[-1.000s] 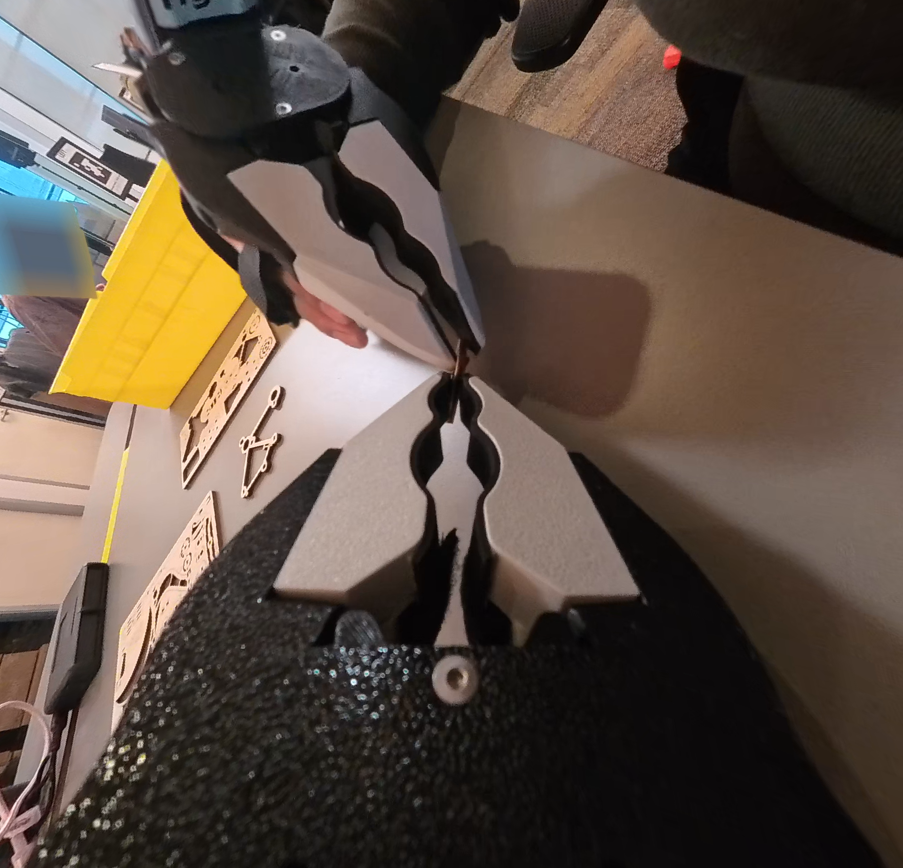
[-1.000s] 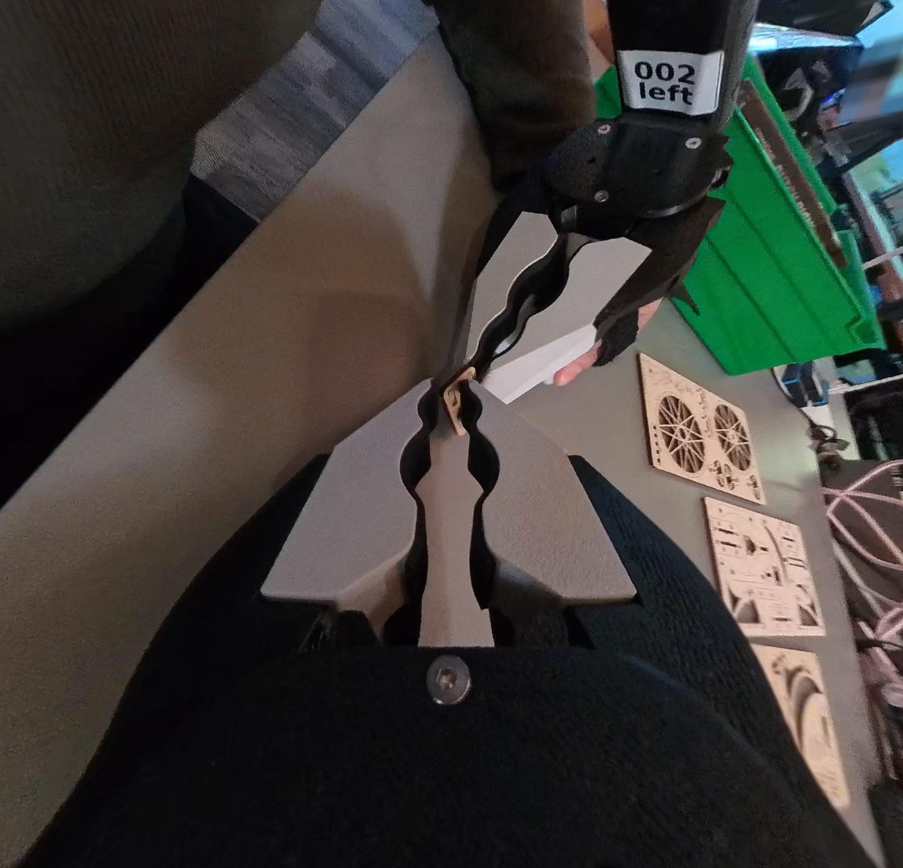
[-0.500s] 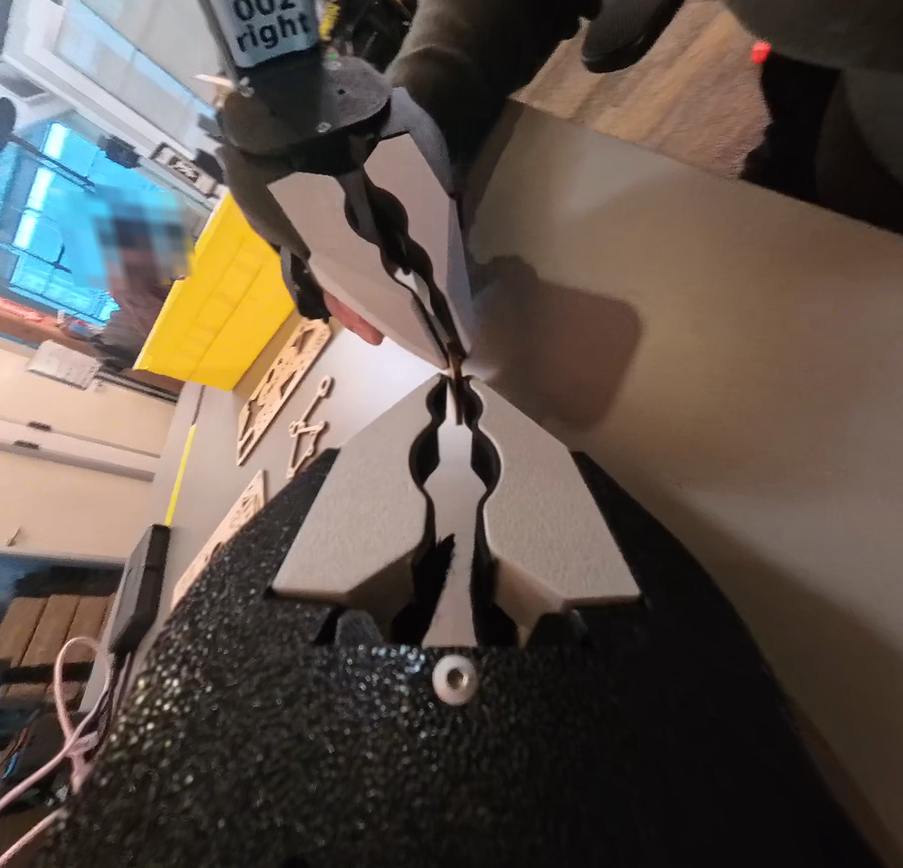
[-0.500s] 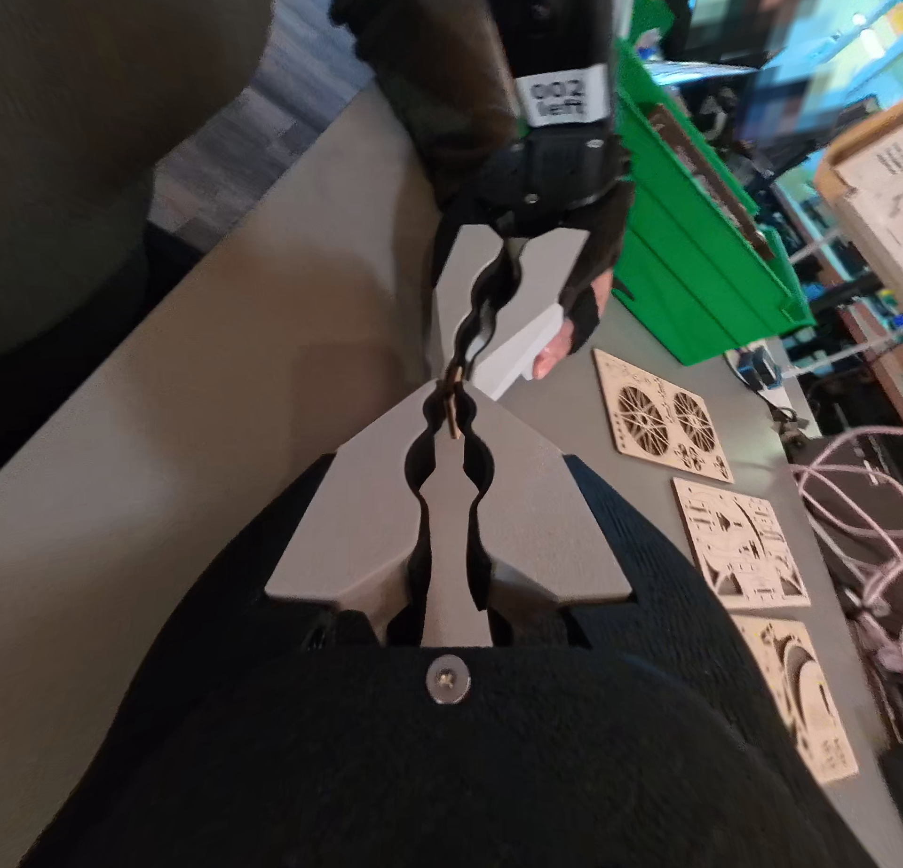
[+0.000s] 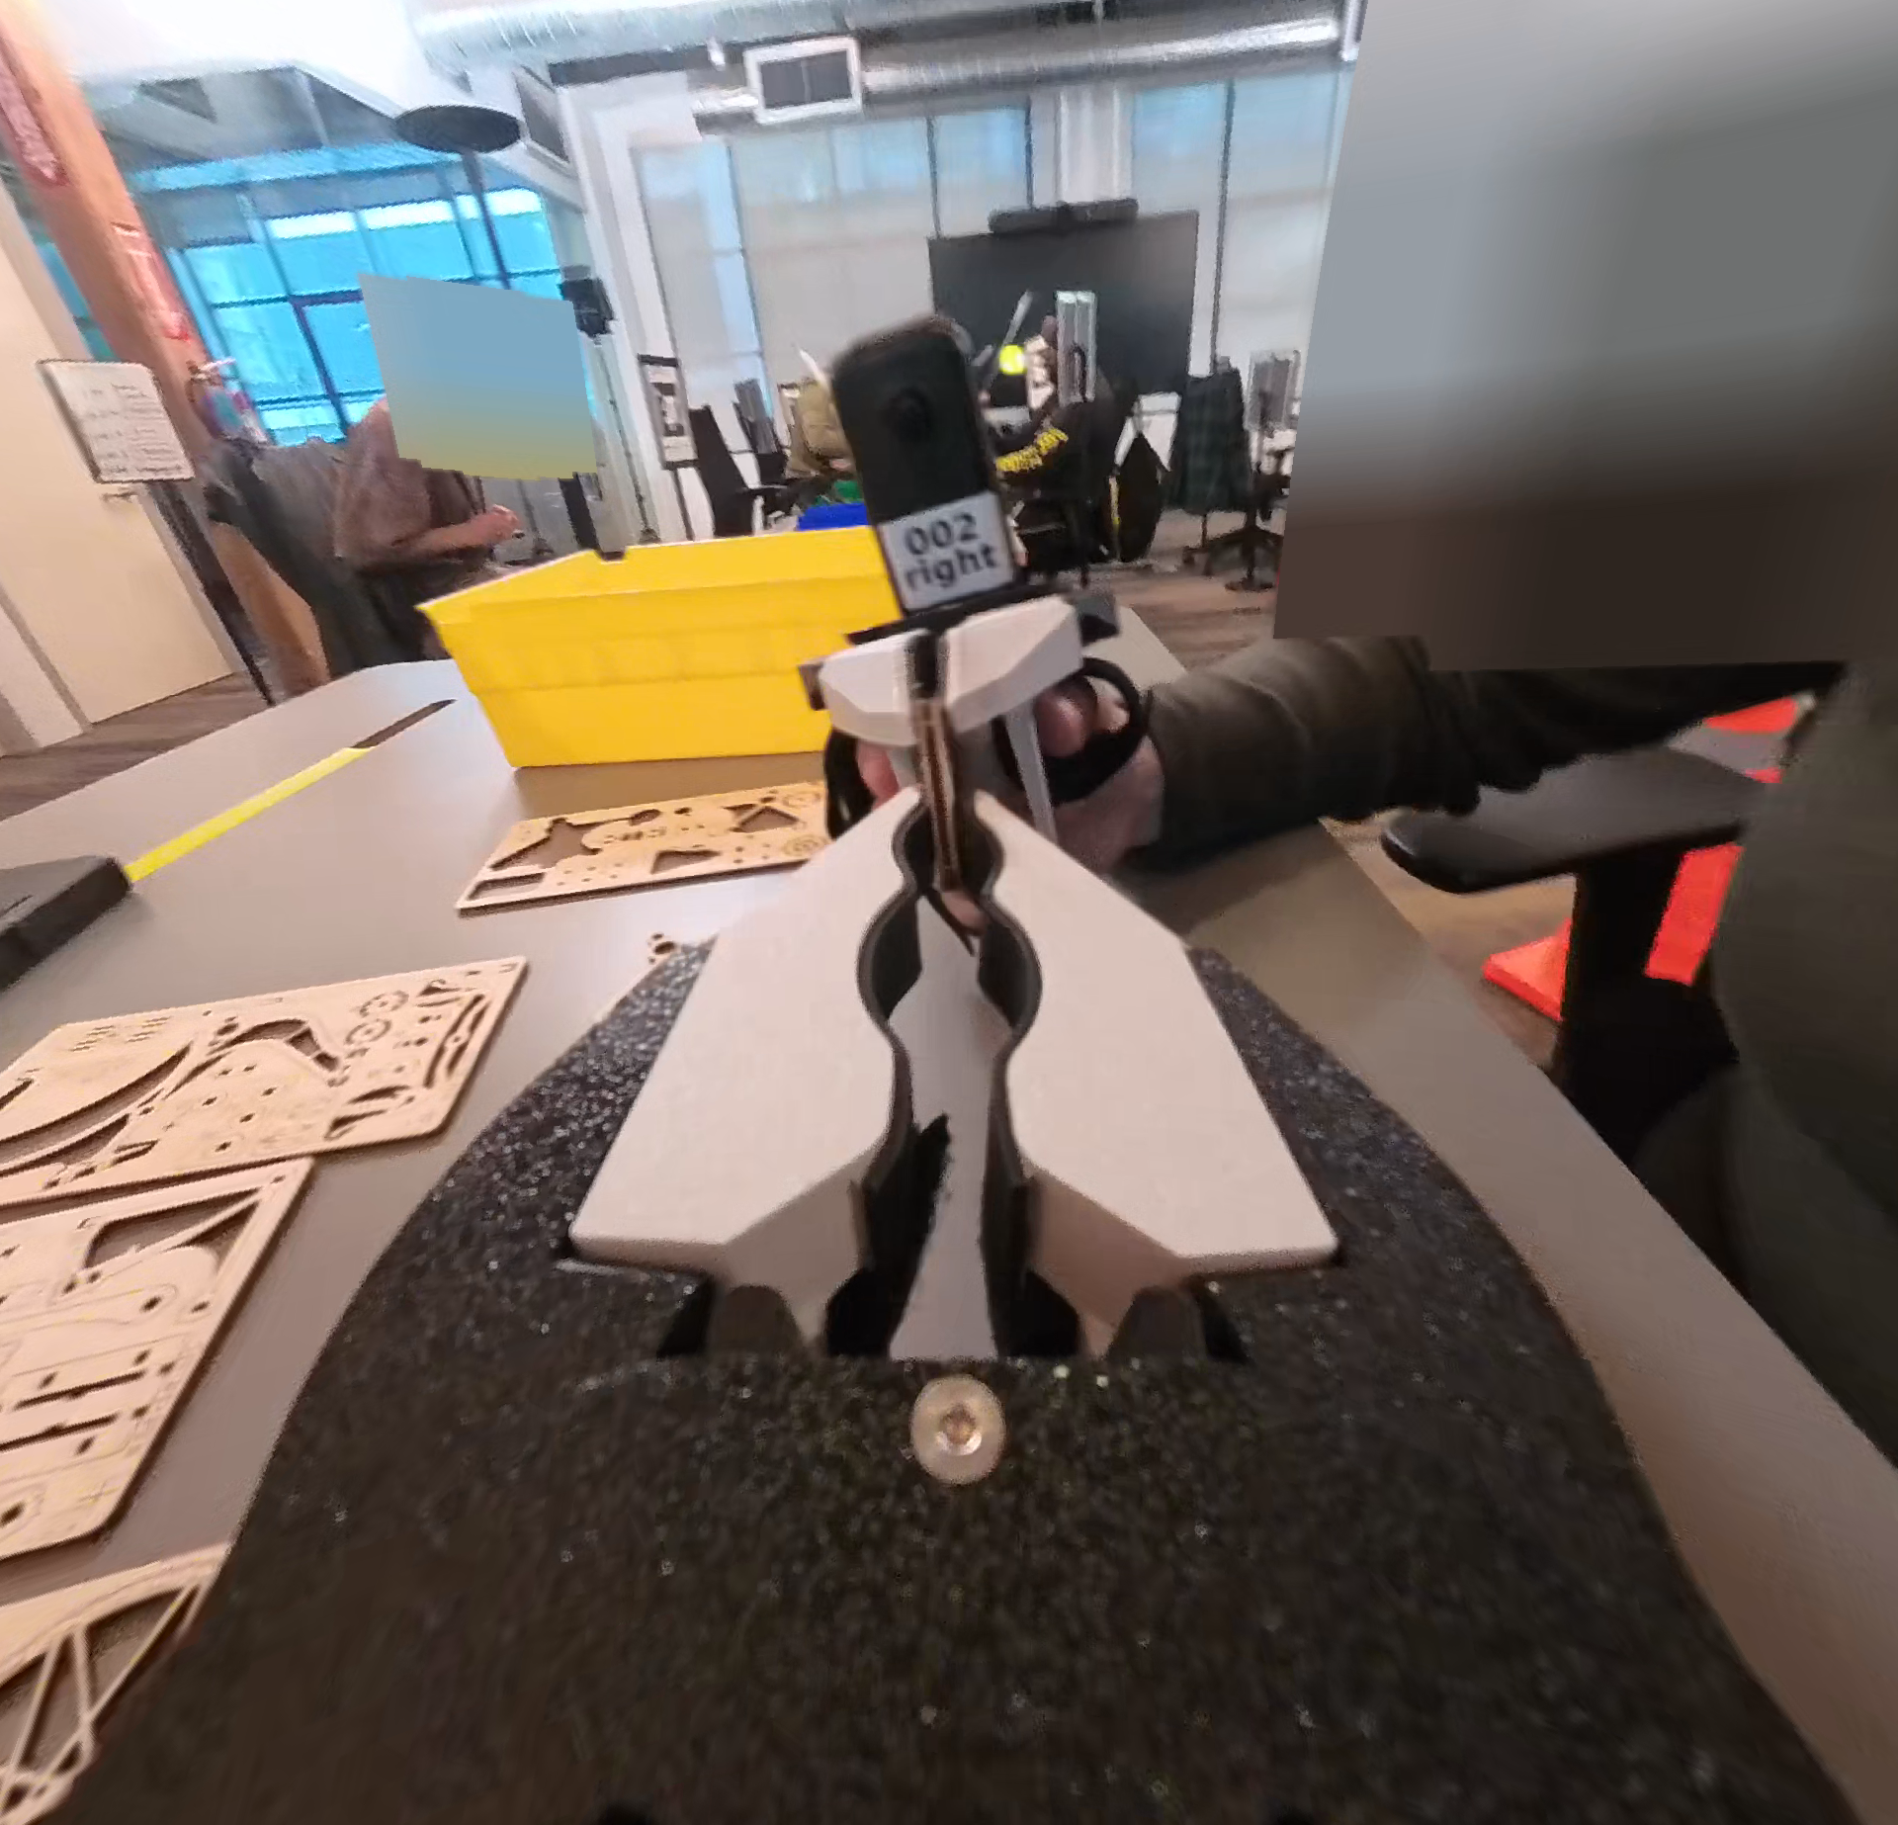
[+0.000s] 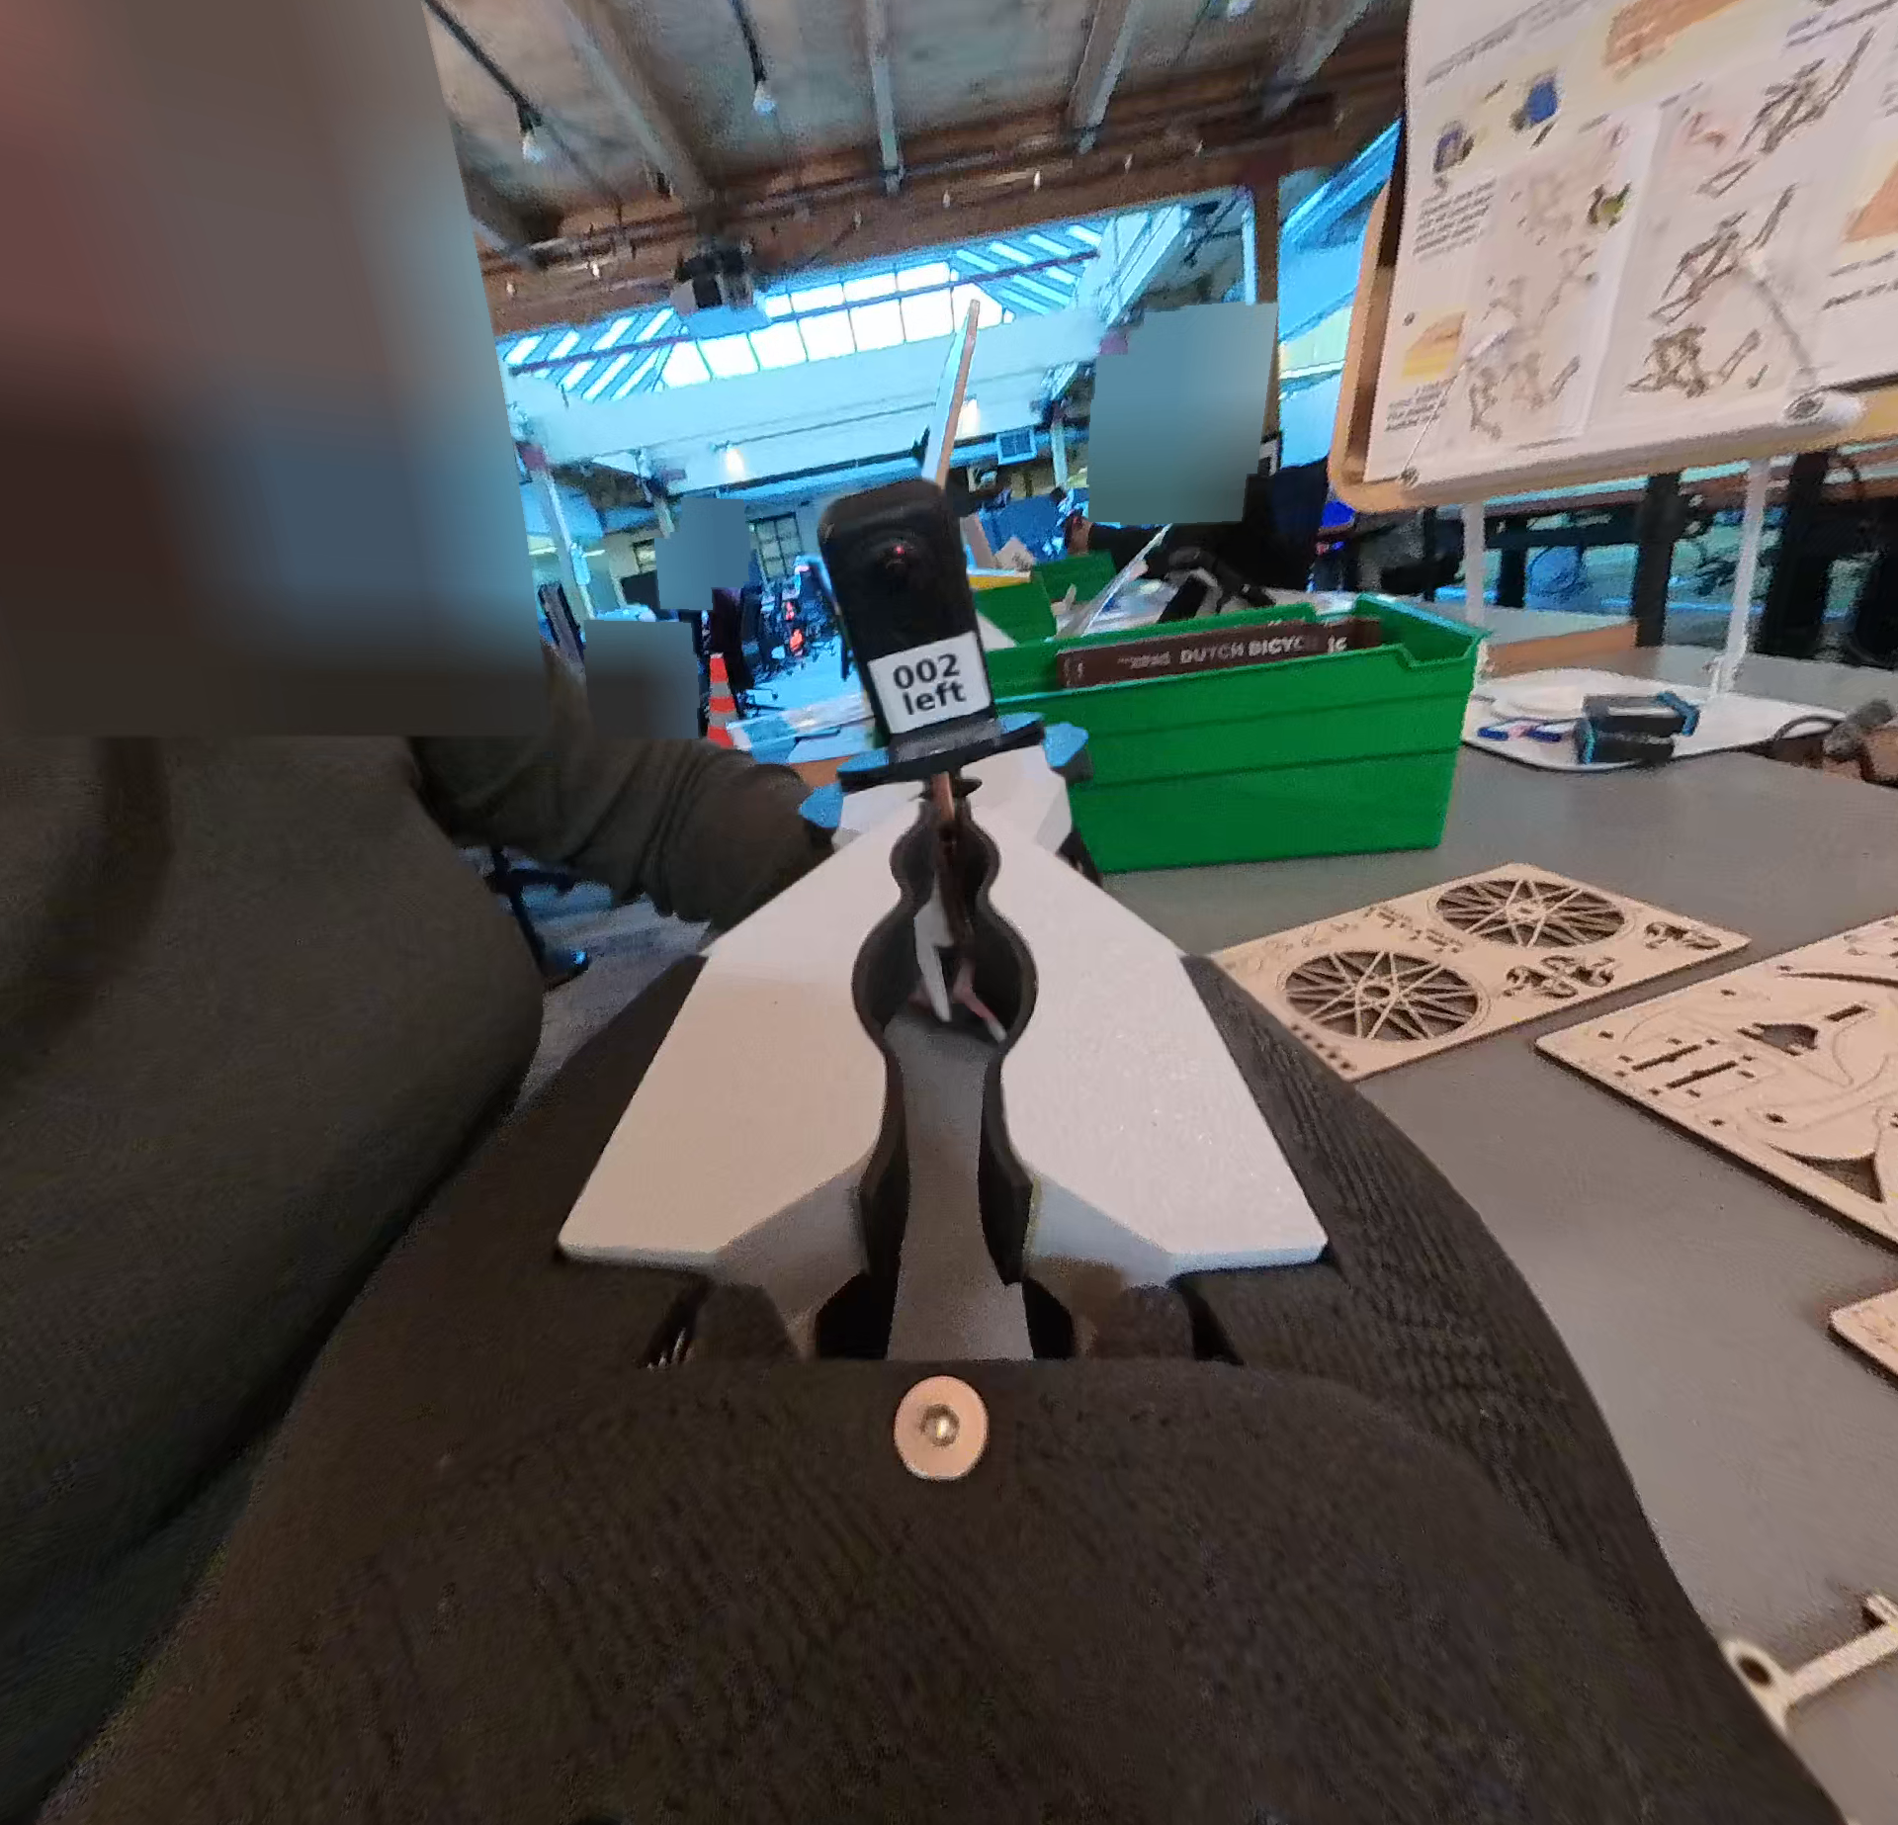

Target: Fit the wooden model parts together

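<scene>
Both views are bright, lit by daylight from blue-tinted windows (image 5: 339,276) and skylights (image 6: 822,317) that blow out in glare; wide-angle bending warps the edges, motion blur softens the background, and the table (image 5: 359,851) shows only soft shadows

**Two wrist cameras, face to face**

Each camera rides just behind its own claw, looking forward along the fingers, low over the worktop (image 5: 339,851). The left wrist view faces the right claw (image 5: 940,749) close ahead, a yellow bin (image 5: 657,666) behind it. The right wrist view faces the left claw (image 6: 950,810), a green bin (image 6: 1263,769) beyond. Both share the meeting point of the fingertips.
</scene>
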The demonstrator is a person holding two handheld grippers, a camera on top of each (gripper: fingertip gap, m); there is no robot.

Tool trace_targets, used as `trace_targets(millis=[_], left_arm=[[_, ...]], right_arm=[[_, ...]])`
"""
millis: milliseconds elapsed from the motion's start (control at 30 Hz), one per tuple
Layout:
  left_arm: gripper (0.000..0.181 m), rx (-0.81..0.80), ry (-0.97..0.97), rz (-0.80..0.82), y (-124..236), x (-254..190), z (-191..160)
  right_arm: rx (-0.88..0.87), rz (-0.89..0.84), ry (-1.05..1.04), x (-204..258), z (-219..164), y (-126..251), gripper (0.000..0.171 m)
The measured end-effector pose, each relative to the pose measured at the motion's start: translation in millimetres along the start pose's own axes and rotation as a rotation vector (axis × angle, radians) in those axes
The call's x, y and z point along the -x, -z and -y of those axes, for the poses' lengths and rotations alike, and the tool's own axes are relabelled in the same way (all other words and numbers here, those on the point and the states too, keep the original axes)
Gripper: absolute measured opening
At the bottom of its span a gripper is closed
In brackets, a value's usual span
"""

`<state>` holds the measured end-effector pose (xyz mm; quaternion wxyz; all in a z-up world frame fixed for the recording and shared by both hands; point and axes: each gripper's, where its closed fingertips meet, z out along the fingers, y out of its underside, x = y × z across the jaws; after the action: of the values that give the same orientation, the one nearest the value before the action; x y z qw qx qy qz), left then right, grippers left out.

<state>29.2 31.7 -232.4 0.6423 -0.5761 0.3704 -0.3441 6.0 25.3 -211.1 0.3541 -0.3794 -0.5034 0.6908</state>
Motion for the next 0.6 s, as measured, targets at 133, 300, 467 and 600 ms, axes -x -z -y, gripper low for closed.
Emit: trace_targets(millis=[133,300,467,600], left_arm=[[0.000,0.058,0.041,0.072,-6.0,26.6,-2.3],[0.001,0.376,0.070,0.085,-22.0,56.0,-45.0],[0.000,0.655,-0.024,-0.034,-18.1,52.2,-76.8],[0.000,0.673,-0.043,-0.129,-18.3,35.1,-82.4]], right_arm=[[0.032,-0.138,0.089,-27.4,4.7,7.4,0.002],[0.344,-0.371,0.371,-65.3,-21.0,38.7,0.002],[0.457,-0.401,0.449,-64.0,-30.3,46.2,0.030],[0.460,-0.307,0.354,-51.5,-38.3,40.7,0.027]])
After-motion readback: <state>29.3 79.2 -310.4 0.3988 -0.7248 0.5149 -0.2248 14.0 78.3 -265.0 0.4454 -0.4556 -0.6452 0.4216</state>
